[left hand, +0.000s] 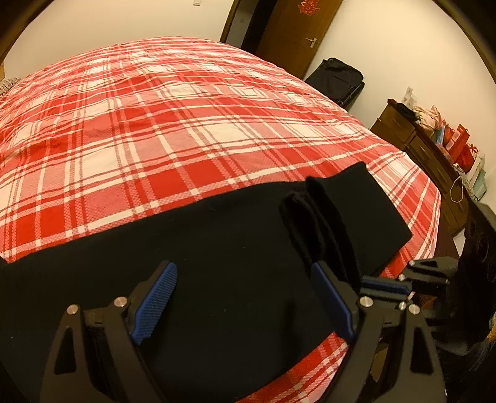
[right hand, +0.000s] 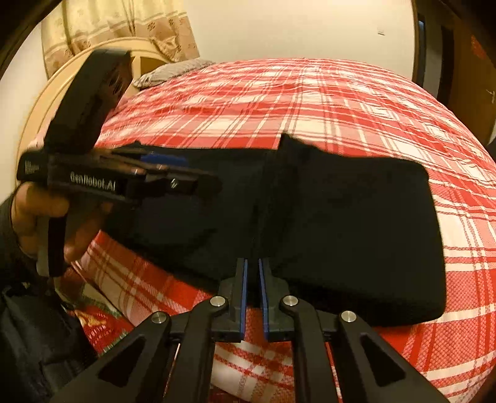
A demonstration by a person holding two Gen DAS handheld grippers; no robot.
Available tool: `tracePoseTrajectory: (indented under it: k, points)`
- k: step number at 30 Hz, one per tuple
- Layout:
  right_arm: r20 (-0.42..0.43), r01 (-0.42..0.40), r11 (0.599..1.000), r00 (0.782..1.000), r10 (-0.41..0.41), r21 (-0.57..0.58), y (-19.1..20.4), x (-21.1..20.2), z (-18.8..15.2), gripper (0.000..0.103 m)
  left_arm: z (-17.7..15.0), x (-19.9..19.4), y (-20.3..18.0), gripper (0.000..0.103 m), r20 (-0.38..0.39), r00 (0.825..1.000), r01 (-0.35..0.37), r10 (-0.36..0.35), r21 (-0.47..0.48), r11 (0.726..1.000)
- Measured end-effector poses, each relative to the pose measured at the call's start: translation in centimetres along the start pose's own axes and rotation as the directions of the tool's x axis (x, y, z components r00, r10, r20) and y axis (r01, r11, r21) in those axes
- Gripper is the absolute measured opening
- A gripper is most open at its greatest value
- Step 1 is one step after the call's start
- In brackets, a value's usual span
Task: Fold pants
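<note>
Black pants [left hand: 217, 241] lie folded along the near edge of a red plaid bed [left hand: 186, 124]. My left gripper [left hand: 243, 297] hovers over them, open wide, with only flat cloth showing beneath its blue pads [left hand: 155, 297]. In the right wrist view a hand holds that left gripper [right hand: 173, 167] above the pants' left part. My right gripper [right hand: 253, 272] is shut on the near edge of the pants [right hand: 356, 232], and a raised ridge of cloth [right hand: 272, 198] runs away from its tips. That ridge [left hand: 316, 217] also shows in the left wrist view, beside the right gripper [left hand: 384, 283].
A wooden dresser [left hand: 427, 155] with red gift bags stands right of the bed, and a black suitcase [left hand: 338, 80] is by the brown door [left hand: 294, 28]. A grey pillow [right hand: 173, 73], pale headboard [right hand: 62, 83] and curtain [right hand: 117, 24] are at the bed's head. A dark bag [right hand: 34, 334] sits low on the left.
</note>
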State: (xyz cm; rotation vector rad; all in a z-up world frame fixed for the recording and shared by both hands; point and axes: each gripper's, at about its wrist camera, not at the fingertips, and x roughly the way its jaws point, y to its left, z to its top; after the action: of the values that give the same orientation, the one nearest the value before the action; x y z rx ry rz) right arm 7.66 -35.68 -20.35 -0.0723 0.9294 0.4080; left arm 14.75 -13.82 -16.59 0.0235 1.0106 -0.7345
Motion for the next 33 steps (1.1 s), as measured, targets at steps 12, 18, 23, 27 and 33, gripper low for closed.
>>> tracePoseTrajectory:
  k: [12, 18, 23, 27, 33]
  points:
    - [0.057, 0.010, 1.000, 0.998, -0.009, -0.025, -2.1, -3.3, -1.2, 0.030, 1.4, 2.2, -3.1, 0.089, -0.025, 0.996, 0.089, -0.088, 0.022, 0.996]
    - [0.177, 0.017, 0.997, 0.984, -0.030, 0.074, -5.4, -6.0, -1.6, 0.031, 1.5, 3.7, -4.3, 0.082, -0.049, 0.991, 0.124, -0.123, 0.006, 0.992]
    - [0.251, 0.040, 0.992, 0.965, -0.070, 0.120, -6.2, -6.9, -1.5, 0.039, 1.8, 4.0, -5.5, 0.047, -0.032, 0.995, 0.093, -0.091, 0.035, 0.995]
    - [0.308, 0.041, 0.990, 0.948, -0.082, 0.137, -6.2, -7.7, -1.8, 0.058, 1.9, 4.1, -6.0, 0.012, -0.046, 0.995, 0.089, -0.087, 0.045, 0.995]
    - [0.356, 0.016, 0.983, 0.931, -0.081, 0.181, -7.1, -8.4, -1.8, 0.058, 2.0, 1.2, -4.5, 0.012, -0.010, 0.993, 0.116, -0.116, 0.006, 0.993]
